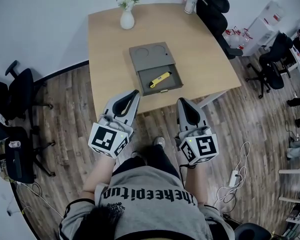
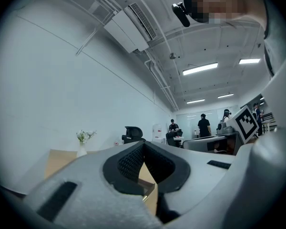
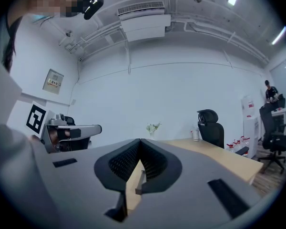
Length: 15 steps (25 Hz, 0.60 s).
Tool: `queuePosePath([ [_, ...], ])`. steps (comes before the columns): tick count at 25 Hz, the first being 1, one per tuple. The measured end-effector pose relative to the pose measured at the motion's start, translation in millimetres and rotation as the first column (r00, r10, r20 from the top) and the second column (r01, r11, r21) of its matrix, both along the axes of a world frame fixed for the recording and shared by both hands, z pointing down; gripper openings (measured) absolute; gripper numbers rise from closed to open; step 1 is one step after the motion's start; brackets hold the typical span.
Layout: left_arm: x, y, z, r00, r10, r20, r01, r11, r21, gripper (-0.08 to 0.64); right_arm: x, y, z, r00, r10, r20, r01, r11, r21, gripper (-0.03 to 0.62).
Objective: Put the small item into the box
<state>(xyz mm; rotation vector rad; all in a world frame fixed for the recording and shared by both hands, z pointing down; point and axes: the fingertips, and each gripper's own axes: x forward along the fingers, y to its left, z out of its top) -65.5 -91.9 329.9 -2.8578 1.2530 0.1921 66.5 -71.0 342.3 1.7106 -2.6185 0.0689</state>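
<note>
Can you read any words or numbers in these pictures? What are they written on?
"thekeepitu", upside down, its end unclear: on the person's grey shirt.
Wall sign: too small to read.
White boxes with red labels: too blurred to read.
Marker cubes: black-and-white patterns, not words.

wooden table [image 1: 200,59] | grey box [image 1: 150,54] (drawer open) | flower vase [image 1: 127,20] | container [image 1: 190,5]

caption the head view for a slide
Shut left gripper and shut right gripper near a table; a yellow item lies in the open grey box
</note>
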Motion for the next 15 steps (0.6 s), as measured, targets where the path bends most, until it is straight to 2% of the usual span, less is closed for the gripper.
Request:
queuePosePath([
  [15, -13, 16, -7, 0.999, 0.015, -0.029, -0.015, 1.0, 0.014, 0.017, -14, 18, -8, 1.0, 0.011, -0.018, -0.01, 1.0, 0.024, 0.007],
])
